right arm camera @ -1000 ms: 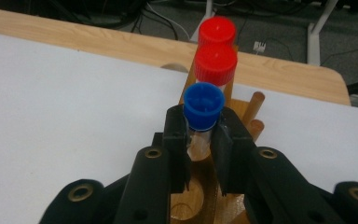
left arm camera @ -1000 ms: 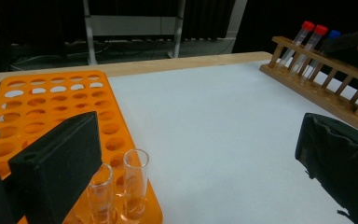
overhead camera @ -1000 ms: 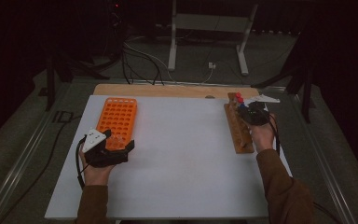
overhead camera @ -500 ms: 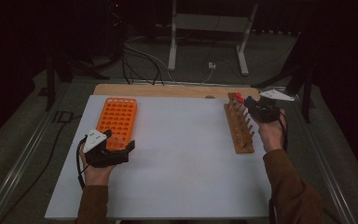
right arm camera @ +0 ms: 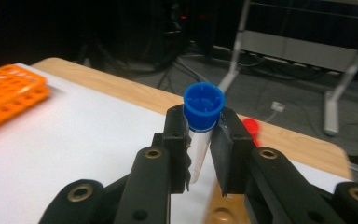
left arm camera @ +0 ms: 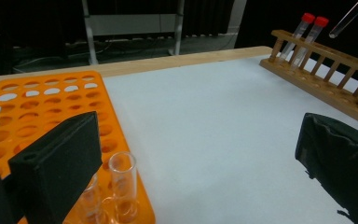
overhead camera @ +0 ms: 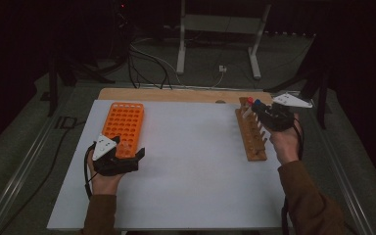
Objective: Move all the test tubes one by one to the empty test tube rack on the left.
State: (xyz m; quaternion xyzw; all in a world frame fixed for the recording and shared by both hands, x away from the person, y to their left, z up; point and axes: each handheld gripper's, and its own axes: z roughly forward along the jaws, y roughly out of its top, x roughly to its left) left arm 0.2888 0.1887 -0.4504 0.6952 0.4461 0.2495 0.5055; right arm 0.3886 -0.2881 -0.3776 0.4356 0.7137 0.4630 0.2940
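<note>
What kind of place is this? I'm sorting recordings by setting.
Probably a lab-style test bench in a dark workshop: a white table holding an orange tube rack and a wooden rack of capped tubes, with cables on the floor behind.

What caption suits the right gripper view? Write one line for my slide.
Right gripper clamps a blue-capped test tube above the wooden rack, orange tube rack at far left.

We see a dim room, grey carpeted floor (overhead camera: 24, 147), black cables (overhead camera: 147, 61), pale metal stand legs (overhead camera: 181, 44), dark curtained backdrop (overhead camera: 44, 29).
</note>
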